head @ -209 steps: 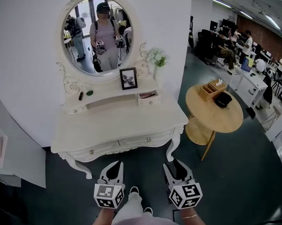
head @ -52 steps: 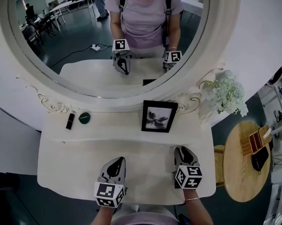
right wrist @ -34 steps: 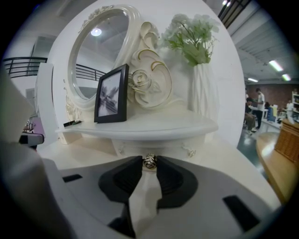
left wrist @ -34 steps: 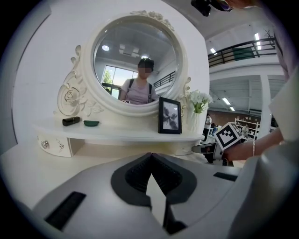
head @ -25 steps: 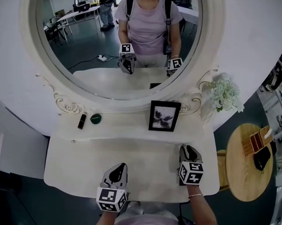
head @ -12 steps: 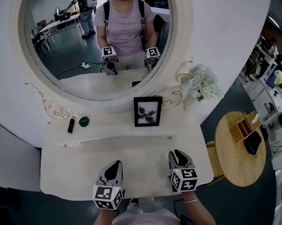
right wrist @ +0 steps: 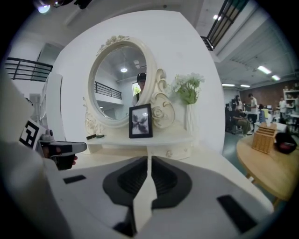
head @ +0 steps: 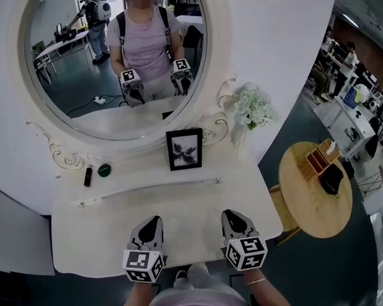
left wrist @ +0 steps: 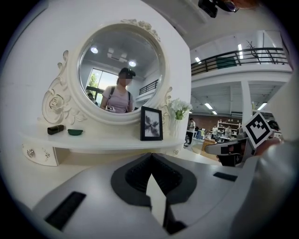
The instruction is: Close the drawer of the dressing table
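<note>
The drawer (head: 210, 182) sits at the right end of the dressing table's (head: 106, 231) raised shelf, below the photo frame (head: 184, 149). In the head view and the right gripper view its front looks flush with the shelf face, so it appears to be pushed in already.

From the right gripper (head: 230, 215) the drawer lies at about 11 o'clock, across a bare stretch of tabletop. From the left gripper (head: 152, 221) it lies at about 1 o'clock and farther off, so the right hand is the nearer one. The drawer front's long axis runs roughly 9 to 3 o'clock along the shelf. Any push on it would therefore go toward 12 o'clock, at the wall.

The left gripper's jaws are together at the tips with nothing in them. The right gripper's jaws are closing, with only a thin slit between the tips and nothing between them. Both grippers hang over the near edge of the tabletop, apart from the shelf.

The path to the drawer front is clear. The vase of flowers (head: 252, 109) stands at 1 o'clock beyond the drawer, and the round wooden table (head: 306, 208) lies off at 3 o'clock. The table's right edge falls away just beside the right gripper.
</note>
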`<state>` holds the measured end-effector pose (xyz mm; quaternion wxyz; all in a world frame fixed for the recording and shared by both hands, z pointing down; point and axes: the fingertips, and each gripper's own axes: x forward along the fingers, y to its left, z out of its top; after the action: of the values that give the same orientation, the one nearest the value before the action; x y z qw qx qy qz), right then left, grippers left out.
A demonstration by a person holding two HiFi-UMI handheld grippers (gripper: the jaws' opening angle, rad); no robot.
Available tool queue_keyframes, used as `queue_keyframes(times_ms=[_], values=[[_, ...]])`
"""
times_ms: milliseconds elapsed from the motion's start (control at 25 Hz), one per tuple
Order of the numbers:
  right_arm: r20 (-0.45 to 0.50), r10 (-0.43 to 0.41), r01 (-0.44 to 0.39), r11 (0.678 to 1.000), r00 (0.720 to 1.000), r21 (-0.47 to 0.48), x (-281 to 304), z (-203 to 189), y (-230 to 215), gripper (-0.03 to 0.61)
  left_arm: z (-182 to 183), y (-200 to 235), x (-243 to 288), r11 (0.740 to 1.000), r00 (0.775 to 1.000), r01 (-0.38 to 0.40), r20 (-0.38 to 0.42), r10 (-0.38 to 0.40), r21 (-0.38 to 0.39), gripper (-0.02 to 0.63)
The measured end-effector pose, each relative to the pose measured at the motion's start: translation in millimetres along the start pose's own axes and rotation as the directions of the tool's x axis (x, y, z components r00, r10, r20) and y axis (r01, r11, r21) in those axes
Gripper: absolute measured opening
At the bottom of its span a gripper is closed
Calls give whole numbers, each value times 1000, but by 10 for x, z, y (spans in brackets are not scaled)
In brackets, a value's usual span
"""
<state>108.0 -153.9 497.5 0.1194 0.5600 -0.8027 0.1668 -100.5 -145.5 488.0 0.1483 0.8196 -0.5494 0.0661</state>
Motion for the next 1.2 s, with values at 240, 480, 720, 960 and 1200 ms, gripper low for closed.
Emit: queue_keyframes(times_ms=[240,480,720,960,1200], values=[[40,-12,12,1000,999,10,-226,37,138,4,54,-12,-72,999,1000,27,14,-27,21,0],[67,-25,25,1000,997,9,-400,45,217,3,69,-21,-168,998,999,47,18,-48,37,0],[89,-38,38,999,995,3,-491,76,271,3,77,-18,-251,997,998,60,21,-61,47,0],[99,-37,37,999,994,8,-524,86,320,3,99,13,-322,997,998,59,27,-60,52,0],[113,-31,30,1000,993,9,-512,127,386,3,122,43,-321,996,997,65,29,-67,56,0]])
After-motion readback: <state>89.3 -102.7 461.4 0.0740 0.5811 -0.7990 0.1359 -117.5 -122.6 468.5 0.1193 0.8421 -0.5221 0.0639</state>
